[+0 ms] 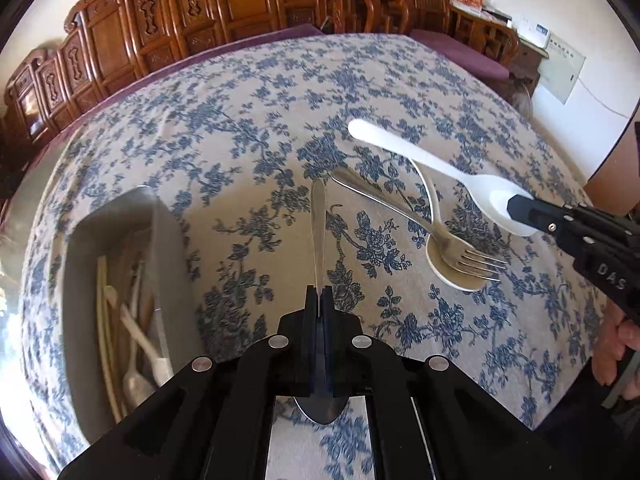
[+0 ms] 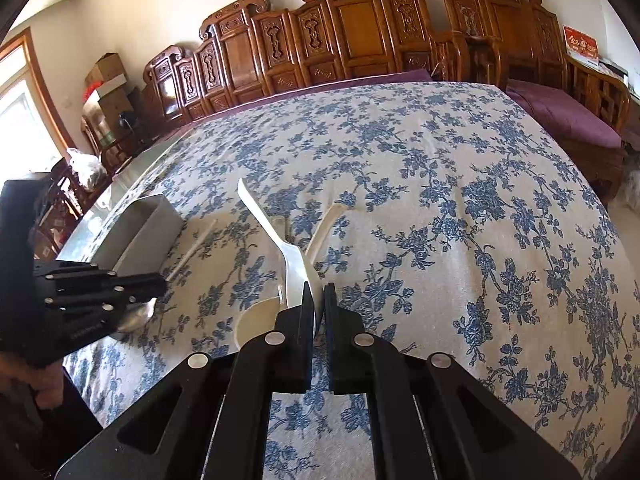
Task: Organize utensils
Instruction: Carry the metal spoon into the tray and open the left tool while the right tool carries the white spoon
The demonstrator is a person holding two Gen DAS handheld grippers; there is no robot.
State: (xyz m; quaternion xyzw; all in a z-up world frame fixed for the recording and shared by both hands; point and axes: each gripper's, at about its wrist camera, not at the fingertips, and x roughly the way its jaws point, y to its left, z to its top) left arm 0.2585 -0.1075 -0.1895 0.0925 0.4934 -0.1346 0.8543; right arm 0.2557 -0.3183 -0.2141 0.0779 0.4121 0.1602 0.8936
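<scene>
1. utensils are partly sorted: the grey bin (image 1: 120, 248) at the left of the table already holds several pieces, pale chopsticks and at least one spoon among them, though blur hides an exact count.
2. metal spoon (image 1: 319, 220) is clamped in the left gripper (image 1: 319, 294); its jaws are pinched tight on the neck, handle pointing away, bowl tucked under the fingers, and it looks lifted clear of the cloth.
3. white plastic spoon (image 1: 432, 172) is held by the right gripper (image 2: 319, 294), fingers closed on the rim of its bowl, handle slanting up and away.
4. left on the floral tablecloth (image 1: 248, 128): a metal fork (image 1: 420, 224) lying with its tines across the bowl of a second white spoon (image 1: 448, 268). the right wrist view also shows a pale handle or two lying on the cloth beyond the held spoon.
5. judged from this, two pieces are in hand awaiting the bin and at least two more wait, so the job is somewhere past midway.
</scene>
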